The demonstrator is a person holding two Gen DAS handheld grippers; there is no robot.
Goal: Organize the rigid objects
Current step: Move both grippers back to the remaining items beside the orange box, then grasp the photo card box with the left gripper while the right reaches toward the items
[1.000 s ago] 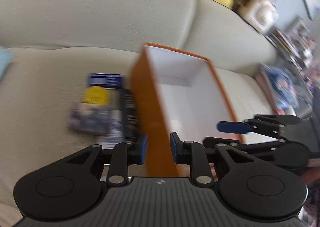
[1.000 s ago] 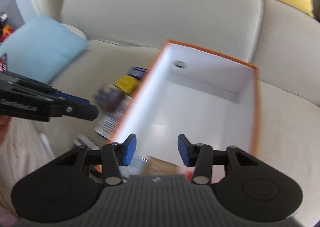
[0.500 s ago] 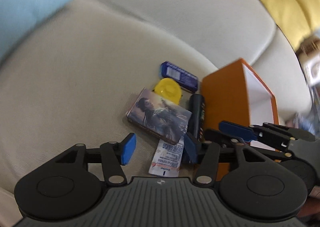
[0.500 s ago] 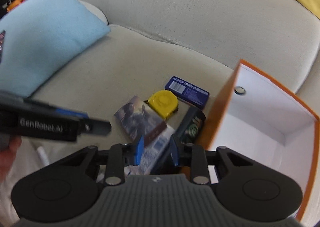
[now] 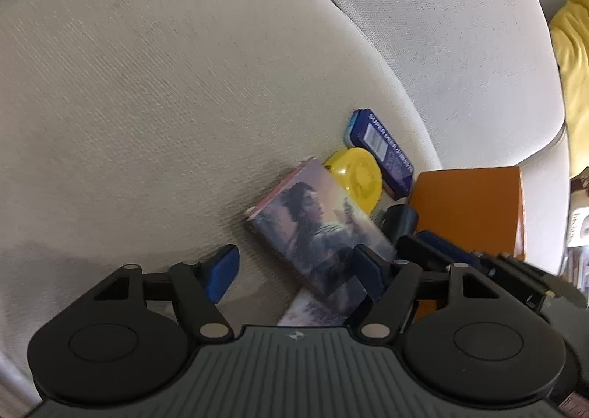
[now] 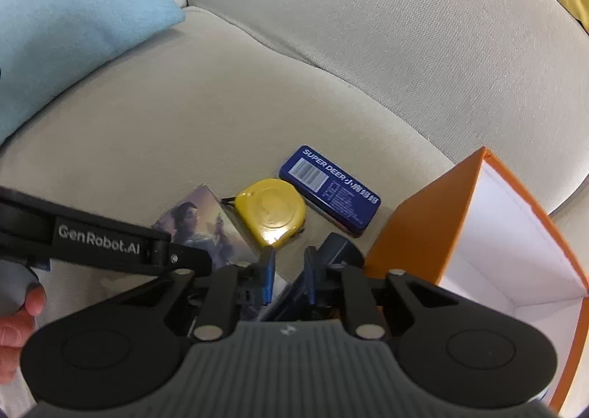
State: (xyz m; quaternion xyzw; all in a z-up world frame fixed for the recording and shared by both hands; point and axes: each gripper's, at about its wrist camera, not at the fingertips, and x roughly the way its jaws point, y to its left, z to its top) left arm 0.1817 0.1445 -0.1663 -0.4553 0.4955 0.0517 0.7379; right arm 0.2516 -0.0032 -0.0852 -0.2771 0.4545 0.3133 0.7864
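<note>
On the beige sofa seat (image 6: 206,116), the left gripper (image 5: 294,274) hangs wide open over the illustrated card box (image 5: 316,230), a light, stiff pack best pinched across its long edges. Rightward lie the yellow tape measure (image 6: 270,210) and blue tin (image 6: 329,189); beside the orange box (image 6: 475,226), the right gripper (image 6: 289,276) is narrowed around a dark can (image 6: 340,246), though contact is unclear.

Sofa cushion (image 6: 206,116) — tin (image 6: 328,190), tape measure (image 6: 271,210), box (image 6: 478,234)
</note>
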